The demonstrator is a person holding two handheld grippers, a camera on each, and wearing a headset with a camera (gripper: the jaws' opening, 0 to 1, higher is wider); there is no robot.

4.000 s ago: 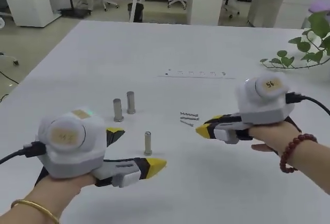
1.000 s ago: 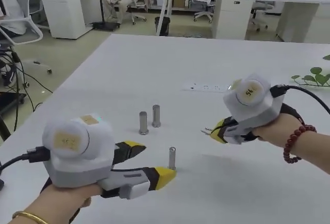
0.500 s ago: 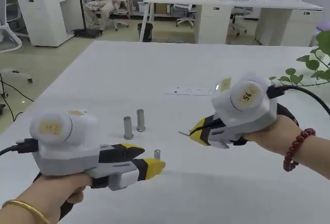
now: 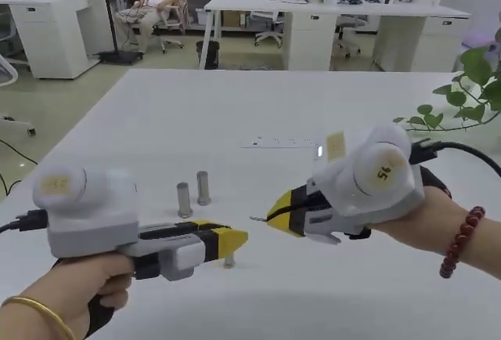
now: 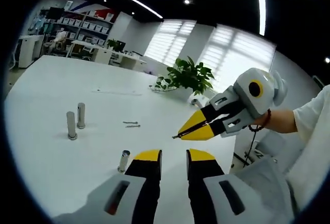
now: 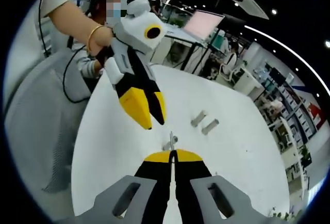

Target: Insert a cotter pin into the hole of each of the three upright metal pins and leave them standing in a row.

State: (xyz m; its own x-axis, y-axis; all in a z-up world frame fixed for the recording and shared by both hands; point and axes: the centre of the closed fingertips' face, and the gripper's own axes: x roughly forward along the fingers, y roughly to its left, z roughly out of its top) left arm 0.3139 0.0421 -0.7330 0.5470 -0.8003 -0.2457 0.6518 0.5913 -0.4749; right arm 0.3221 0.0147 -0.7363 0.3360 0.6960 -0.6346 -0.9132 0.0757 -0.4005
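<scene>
The left hand-held gripper (image 5: 174,155), jaws parted beside a metal pin (image 5: 124,160), faced the right hand-held gripper (image 5: 182,133) pinching a cotter pin (image 5: 175,137).

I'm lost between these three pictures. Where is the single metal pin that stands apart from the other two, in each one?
Head view: the lone pin is low centre, just under the left gripper.
Left gripper view: lone pin at bottom centre, left of the jaws.
Right gripper view: lone pin in the middle, just beyond the right gripper.
Shared landmark: the pair of pins standing beyond it.

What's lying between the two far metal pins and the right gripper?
Two loose cotter pins lie on the table there, as the left gripper view shows.
</scene>
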